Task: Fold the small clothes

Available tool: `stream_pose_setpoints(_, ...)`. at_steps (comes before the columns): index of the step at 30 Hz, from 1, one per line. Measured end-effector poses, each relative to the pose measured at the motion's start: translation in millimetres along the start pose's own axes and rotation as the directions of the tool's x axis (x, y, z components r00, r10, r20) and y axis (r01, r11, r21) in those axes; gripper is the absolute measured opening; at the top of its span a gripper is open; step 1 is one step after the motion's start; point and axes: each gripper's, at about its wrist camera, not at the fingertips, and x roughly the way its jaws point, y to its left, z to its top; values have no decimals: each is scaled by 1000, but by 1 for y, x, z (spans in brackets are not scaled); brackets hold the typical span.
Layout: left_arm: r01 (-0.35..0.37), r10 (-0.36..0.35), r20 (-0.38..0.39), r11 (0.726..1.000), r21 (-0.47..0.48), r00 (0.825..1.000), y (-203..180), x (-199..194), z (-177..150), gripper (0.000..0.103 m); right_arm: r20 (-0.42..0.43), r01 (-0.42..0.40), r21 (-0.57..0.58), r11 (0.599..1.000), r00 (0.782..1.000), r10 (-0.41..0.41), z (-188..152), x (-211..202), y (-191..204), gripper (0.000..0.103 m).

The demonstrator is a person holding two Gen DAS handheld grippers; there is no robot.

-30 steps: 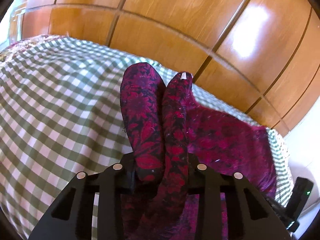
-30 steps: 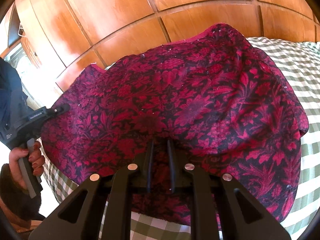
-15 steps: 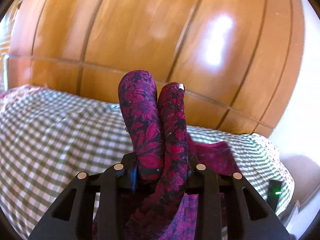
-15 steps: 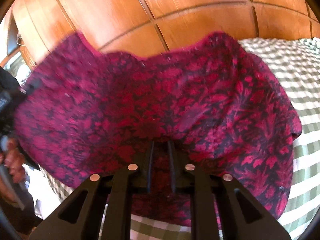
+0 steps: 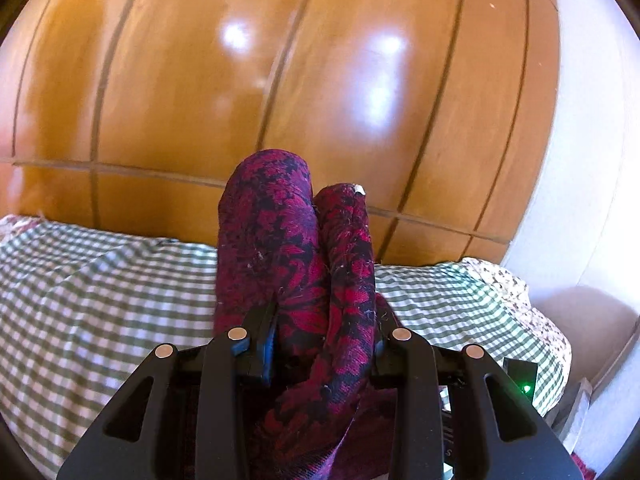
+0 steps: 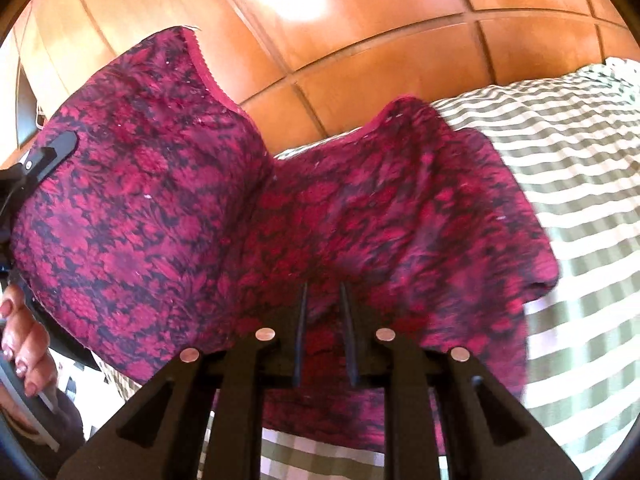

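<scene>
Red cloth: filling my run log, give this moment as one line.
left gripper: shut on red cloth, lifted | right gripper: jaws opening, cloth between | checked bedcover

The left gripper (image 5: 316,312) points slightly downward, its jaws clamped on a bunched fold of the red patterned garment (image 5: 296,248) that stands up between them. In the right wrist view this gripper shows at the left edge with one black finger (image 6: 56,152) laid against the raised cloth, and the person's left hand (image 6: 22,344) wraps its handle with the fingers curled. The right gripper (image 6: 323,320) tilts further down; its jaws are opening, the two thin fingers a narrow gap apart with the garment's near edge between them.
</scene>
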Motion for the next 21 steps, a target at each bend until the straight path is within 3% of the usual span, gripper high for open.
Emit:
stream_pose_setpoints(8, 19, -17, -17, 988, 152, 1000, -59, 37, -24, 31, 57, -23, 106, 994, 998, 17, 9, -28, -31, 16)
stream_pose_setpoints(14, 22, 0, -70, 948, 316, 998, -100, 75, -66, 33, 138, 13, 161, 987, 990, -35, 26, -64, -54, 17)
stream_pose_setpoints(17, 42, 5, -109, 903, 428, 994, -120, 94, -94, 40, 175, -8, 134, 991, 984, -16, 37, -85, -53, 24)
stream_pose_setpoints(18, 48, 4, -110, 886, 461, 994, -127, 97, -100, 48, 181, -17, 117, 993, 984, -4, 43, -89, -53, 29)
stream_pose_setpoints(19, 67, -6, -123, 863, 501, 992, -134, 100, -108, 59, 175, -35, 90, 995, 984, 18, 49, -93, -49, 42)
stream_pose_setpoints(21, 94, -32, -119, 815, 572, 992, -147, 98, -122, 72, 131, -82, 38, 996, 988, 77, 63, -93, -41, 47)
